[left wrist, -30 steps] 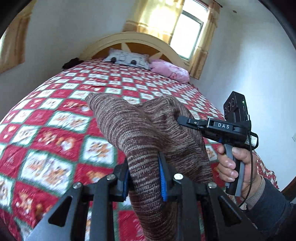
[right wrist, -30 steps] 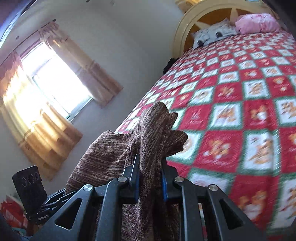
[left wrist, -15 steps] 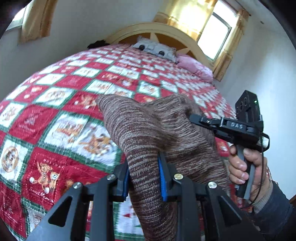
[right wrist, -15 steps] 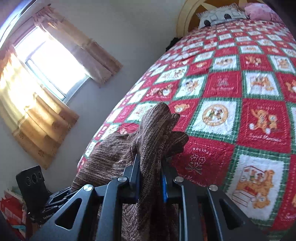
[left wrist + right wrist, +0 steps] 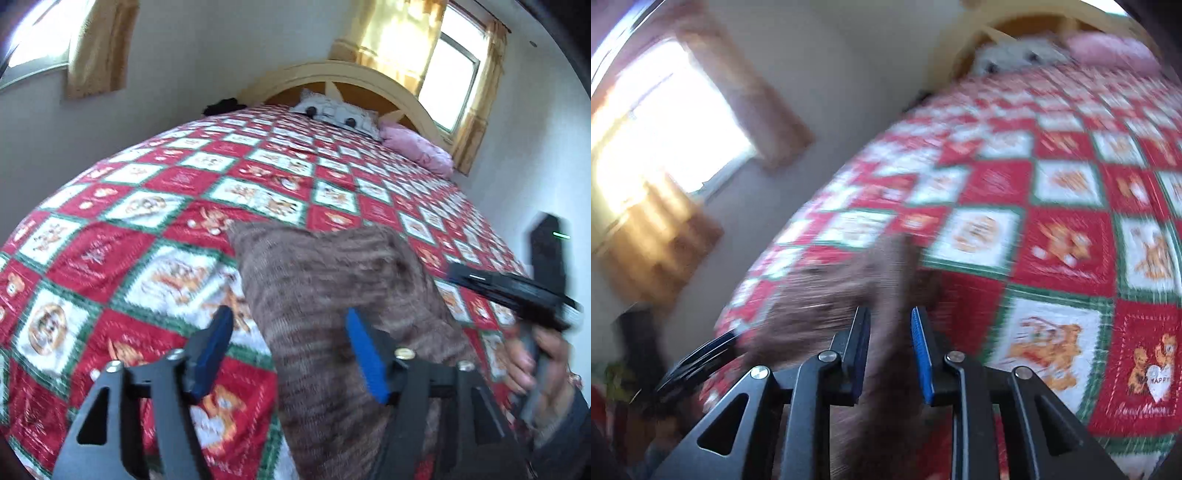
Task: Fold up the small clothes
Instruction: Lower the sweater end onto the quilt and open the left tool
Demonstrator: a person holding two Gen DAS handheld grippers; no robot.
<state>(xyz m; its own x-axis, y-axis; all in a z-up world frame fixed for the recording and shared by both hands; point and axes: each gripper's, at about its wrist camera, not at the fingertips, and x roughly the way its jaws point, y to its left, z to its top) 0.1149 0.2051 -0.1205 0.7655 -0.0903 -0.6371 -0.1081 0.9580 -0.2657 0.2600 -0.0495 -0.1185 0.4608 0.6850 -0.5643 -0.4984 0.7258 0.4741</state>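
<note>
Left claw [image 5: 286,332] first: I see its blue pads [image 5: 364,360] spread wide, having just been opening, and the brown knit garment [image 5: 325,295] runs up between them without either pad pressing on it. That garment is a marled brown-and-cream knit, bunched into a hump that stands above the bed [image 5: 155,221] and trails down out of view at the bottom edge. On my right claw [image 5: 888,350] the pads have also just been parting a little; a strip of the same knit passes between them, but the picture is smeared by motion and I cannot tell whether they are pinching the cloth or only flanking it. From the left wrist view the right claw shows at the right edge as a blurred black body, gripped by a hand [image 5: 535,365] in a dark sleeve, with its nose reaching toward the far side of the knit hump. The bed carries a red, white and green checked quilt printed with small bears. At its head stand a pale arched headboard [image 5: 343,74], a grey-white cushion [image 5: 340,114] and a pink pillow [image 5: 417,147]. Curtained windows [image 5: 450,70] glow behind the headboard.
</note>
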